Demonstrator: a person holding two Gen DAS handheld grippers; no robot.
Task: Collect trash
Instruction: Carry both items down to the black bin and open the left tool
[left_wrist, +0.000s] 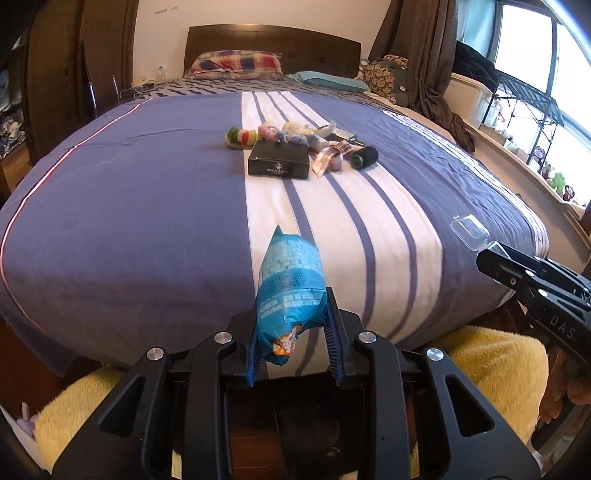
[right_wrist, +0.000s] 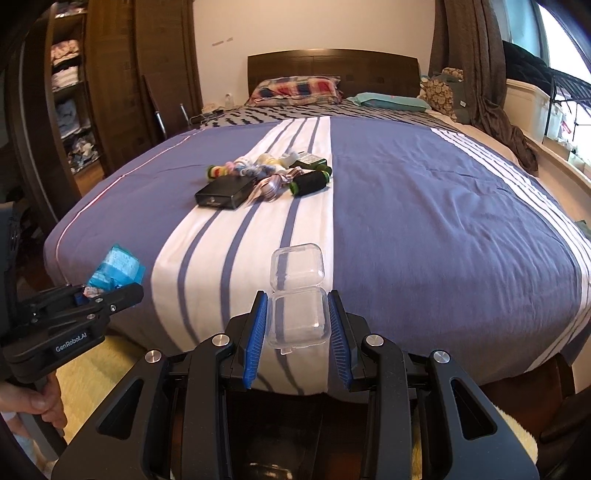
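Trash is held in both tools: left tool (left_wrist: 291, 328) pinches a blue snack wrapper (left_wrist: 290, 291) low down, right tool (right_wrist: 297, 325) clamps a clear plastic case (right_wrist: 297, 317), above the bed's (right_wrist: 424, 221) foot. Smooth plastic may slip; the wrapper could slide free.

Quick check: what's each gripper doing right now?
Left gripper: shut on the blue snack wrapper.
Right gripper: shut on the open clear plastic case.

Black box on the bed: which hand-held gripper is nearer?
Hard to call; both sit back at the foot of the bed, well short of the black box. The left hand-held gripper, clamping a blue snack wrapper, lines up more directly; the right, gripping a clear plastic case, sits off to its right.
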